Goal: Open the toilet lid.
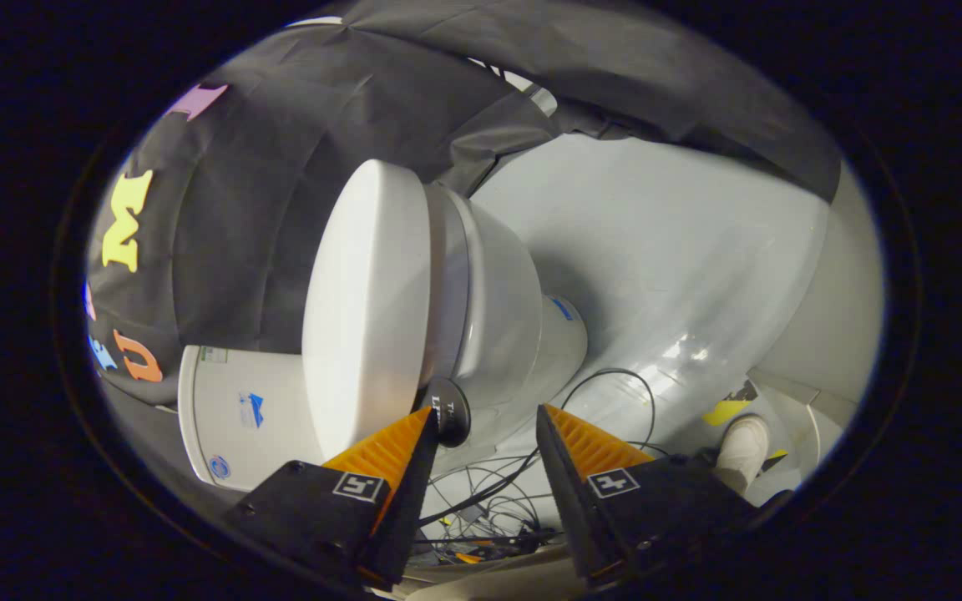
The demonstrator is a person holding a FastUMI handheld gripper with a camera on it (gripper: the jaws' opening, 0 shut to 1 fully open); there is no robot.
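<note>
Sitting at about nine o'clock from the fingers, the white tank [230,417] is resting against the black cloth wall [264,209]. Next to it, the lid [364,309] is lying flat on the seat [446,284], still down over the bowl [502,317], so the opening is not yet done as far as this view shows. The whole toilet is appearing tipped on its side because the camera is rolled. The gripper [485,421] is standing with its fingers apart and gripping nothing; one fingertip is sitting just beside the lid's front edge at about eleven o'clock, by a small black disc [448,409] near the rim. Cables [498,492] are trailing over the pale floor [681,250] between the fingers, and a shoe [741,444] is showing at three o'clock. What is left, judging from this, is hooking under the edge and swinging the lid up.
</note>
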